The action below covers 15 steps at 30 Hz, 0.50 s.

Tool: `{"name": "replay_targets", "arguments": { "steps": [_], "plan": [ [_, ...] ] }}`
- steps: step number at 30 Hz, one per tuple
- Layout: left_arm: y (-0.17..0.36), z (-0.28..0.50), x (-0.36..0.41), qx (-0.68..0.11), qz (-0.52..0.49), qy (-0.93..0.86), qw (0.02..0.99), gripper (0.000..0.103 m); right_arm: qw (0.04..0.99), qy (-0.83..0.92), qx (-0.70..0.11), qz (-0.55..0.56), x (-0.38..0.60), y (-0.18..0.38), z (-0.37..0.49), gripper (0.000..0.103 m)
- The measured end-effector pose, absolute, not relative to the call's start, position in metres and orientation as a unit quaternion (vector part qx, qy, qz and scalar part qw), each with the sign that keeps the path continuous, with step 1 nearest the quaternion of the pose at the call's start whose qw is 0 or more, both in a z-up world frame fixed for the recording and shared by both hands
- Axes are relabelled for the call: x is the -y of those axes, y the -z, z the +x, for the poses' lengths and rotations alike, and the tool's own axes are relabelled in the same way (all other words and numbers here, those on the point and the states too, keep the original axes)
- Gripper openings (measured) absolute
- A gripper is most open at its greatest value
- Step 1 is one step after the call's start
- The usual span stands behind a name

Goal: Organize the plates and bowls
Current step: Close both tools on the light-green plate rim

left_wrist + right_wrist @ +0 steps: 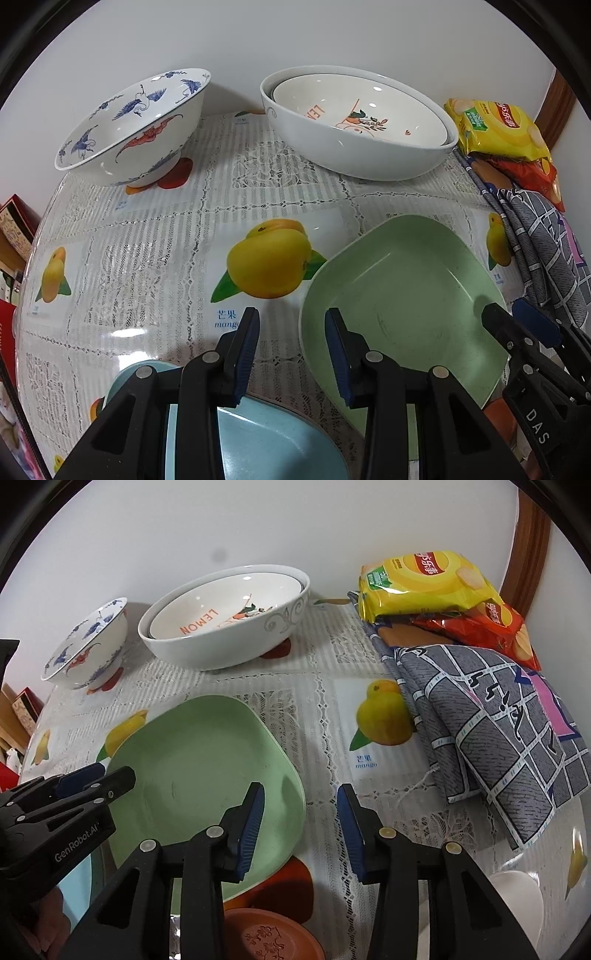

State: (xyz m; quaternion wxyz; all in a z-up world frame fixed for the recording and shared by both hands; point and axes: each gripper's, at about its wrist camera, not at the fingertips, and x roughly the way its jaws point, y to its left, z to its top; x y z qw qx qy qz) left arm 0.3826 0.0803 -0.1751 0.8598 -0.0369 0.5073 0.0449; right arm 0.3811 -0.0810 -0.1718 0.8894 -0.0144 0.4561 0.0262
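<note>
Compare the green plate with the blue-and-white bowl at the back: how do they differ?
The green plate is plain, shallow and squarish; the blue-and-white bowl is round, deep and painted with blue birds and red motifs. The plate lies near the grippers; the bowl stands on a foot by the wall. Both sit upright and empty on the tablecloth.

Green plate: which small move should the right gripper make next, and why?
Probably slide the open right gripper slightly left so the green plate rim enters its jaws. Its left finger is over the plate, the right finger over bare tablecloth, gripping nothing.
</note>
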Motion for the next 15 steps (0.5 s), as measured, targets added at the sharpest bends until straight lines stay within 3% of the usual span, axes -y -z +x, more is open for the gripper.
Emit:
{"name": "replay_targets", "arguments": {
  "steps": [9,12,15],
  "plan": [
    [0.177,0.384,-0.079,-0.506,-0.034,-0.047,0.861,0.034,0.886,-0.018,-0.463,-0.016,0.08,0.177,0.382,0.03],
    [0.179,0.384,-0.078,-0.505,-0.031,-0.047,0.861,0.026,0.88,-0.015,-0.474,-0.016,0.079,0.181,0.383,0.018],
    [0.18,0.384,-0.075,-0.505,-0.028,-0.043,0.862,0.019,0.877,-0.014,-0.481,-0.012,0.077,0.186,0.384,0.017]
  ]
}}
